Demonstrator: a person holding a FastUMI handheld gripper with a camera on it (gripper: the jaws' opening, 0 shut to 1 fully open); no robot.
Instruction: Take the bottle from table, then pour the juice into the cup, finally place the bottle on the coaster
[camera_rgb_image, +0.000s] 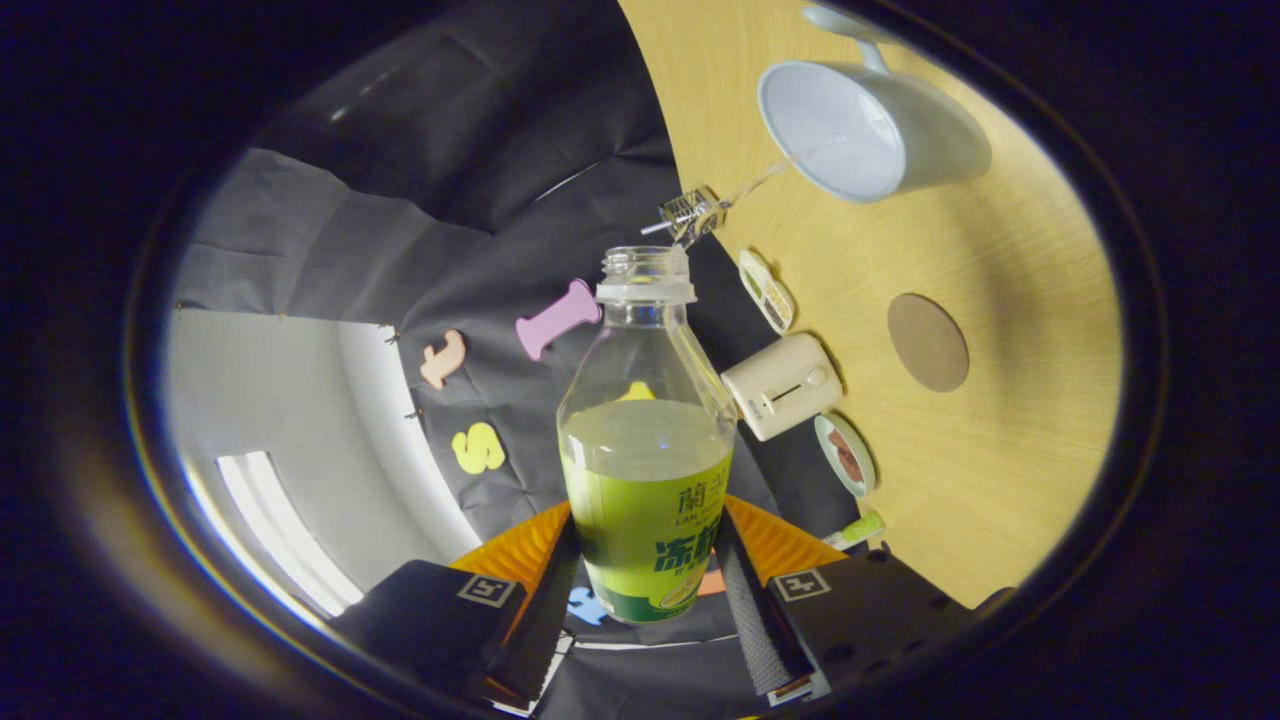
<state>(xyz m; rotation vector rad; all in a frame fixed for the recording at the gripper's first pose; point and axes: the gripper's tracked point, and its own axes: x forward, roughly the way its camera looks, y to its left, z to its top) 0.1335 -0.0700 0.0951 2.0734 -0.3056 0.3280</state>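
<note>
My gripper (645, 570) is shut on a clear bottle (645, 450) with a green label, both fingers pressing its lower body. The bottle has no cap and holds pale juice up to about half its height. The whole view is rolled, so the wooden table (1000, 480) runs along the side of the bottle. A pale blue cup (860, 130) with a handle stands on the table beyond the bottle's mouth and off to its side. A round brown coaster (928, 342) lies flat on the table between the cup and the fingers.
Along the table's back edge by the cloth wall stand a small clear glass object (693, 213), a flat white device (766, 290), a cream toaster-like box (782, 386), a small round dish (846, 455) and a green-tipped item (857, 530).
</note>
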